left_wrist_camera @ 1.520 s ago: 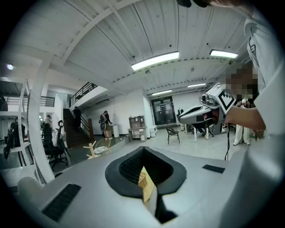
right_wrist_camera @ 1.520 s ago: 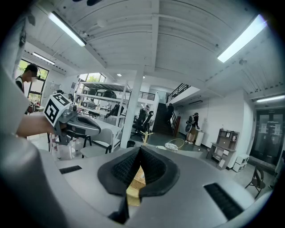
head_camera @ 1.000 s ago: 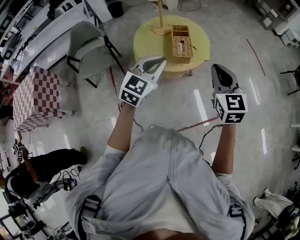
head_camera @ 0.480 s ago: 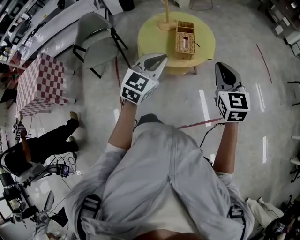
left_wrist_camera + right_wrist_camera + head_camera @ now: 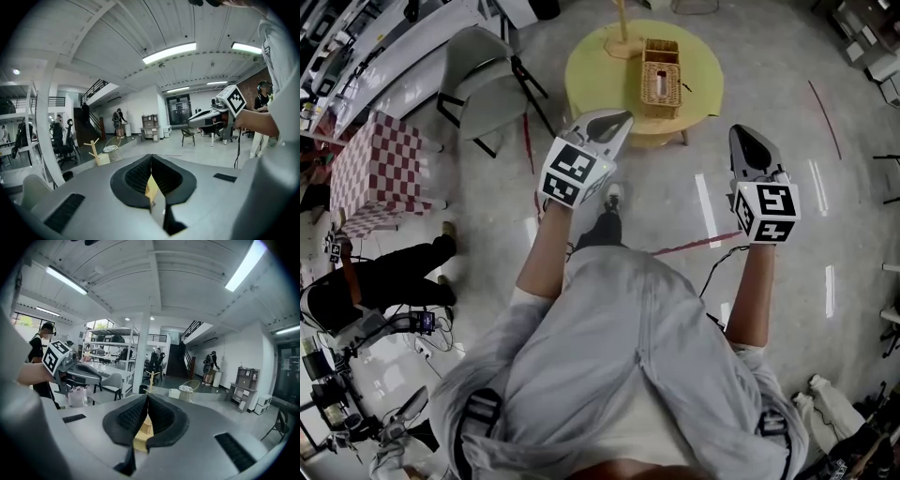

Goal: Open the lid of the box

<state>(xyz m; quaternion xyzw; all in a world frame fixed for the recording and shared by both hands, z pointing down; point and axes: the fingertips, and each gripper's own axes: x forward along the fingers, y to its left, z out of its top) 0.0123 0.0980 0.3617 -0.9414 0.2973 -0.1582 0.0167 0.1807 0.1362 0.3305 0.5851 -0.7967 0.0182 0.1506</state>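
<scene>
A wicker box (image 5: 661,77) stands on a round yellow table (image 5: 600,80) at the top of the head view, its lid down. Both grippers are held in the air short of the table, pointing toward it. My left gripper (image 5: 623,117) is shut and empty, just off the table's near edge. My right gripper (image 5: 738,133) is also shut and empty, to the right of the table. In the right gripper view, a sliver of the wicker box (image 5: 143,426) and the yellow table (image 5: 139,444) shows below the shut right gripper (image 5: 147,397). The left gripper (image 5: 151,157) shows its jaws meeting.
A wooden stand (image 5: 621,42) rises at the table's far side. A grey chair (image 5: 483,89) and a checkered table (image 5: 380,173) stand to the left. Someone sits on the floor at the left (image 5: 375,281) among cables. A red tape line (image 5: 689,248) crosses the floor.
The person's foot has stepped forward into view under the left gripper. Both grippers have edged toward the table and stay shut.
</scene>
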